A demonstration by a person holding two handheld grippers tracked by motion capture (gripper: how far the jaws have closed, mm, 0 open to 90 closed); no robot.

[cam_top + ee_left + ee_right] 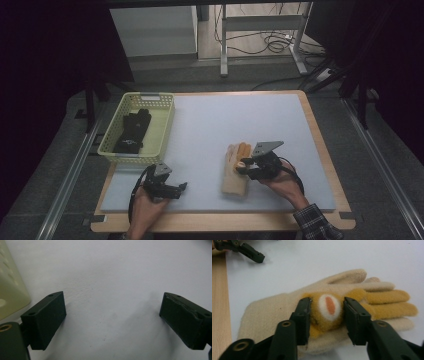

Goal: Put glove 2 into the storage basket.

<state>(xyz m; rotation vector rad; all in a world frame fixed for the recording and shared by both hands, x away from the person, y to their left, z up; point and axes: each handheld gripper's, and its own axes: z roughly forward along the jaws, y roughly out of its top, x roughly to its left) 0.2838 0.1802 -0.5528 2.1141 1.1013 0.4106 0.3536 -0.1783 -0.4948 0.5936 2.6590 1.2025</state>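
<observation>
A cream knit glove point(234, 184) with yellow-orange fingers lies flat on the pale mat, near the front right. In the right gripper view, a raised yellow patch point(329, 306) with a white and orange oval sits on the glove point(269, 312). My right gripper point(243, 165) point(326, 302) straddles that patch, its jaws close at either side, and I cannot see them pressing it. My left gripper point(181, 187) point(112, 305) rests low over bare mat at the front left, jaws wide apart with nothing between them. It also appears far off in the right gripper view point(252, 253).
A pale yellow plastic basket point(167, 125) stands at the mat's left edge with a black glove point(132, 131) inside; its wall point(12, 295) shows beside my left jaw. The mat point(240, 120) lies on a wooden board point(320, 145). Metal rails flank the table.
</observation>
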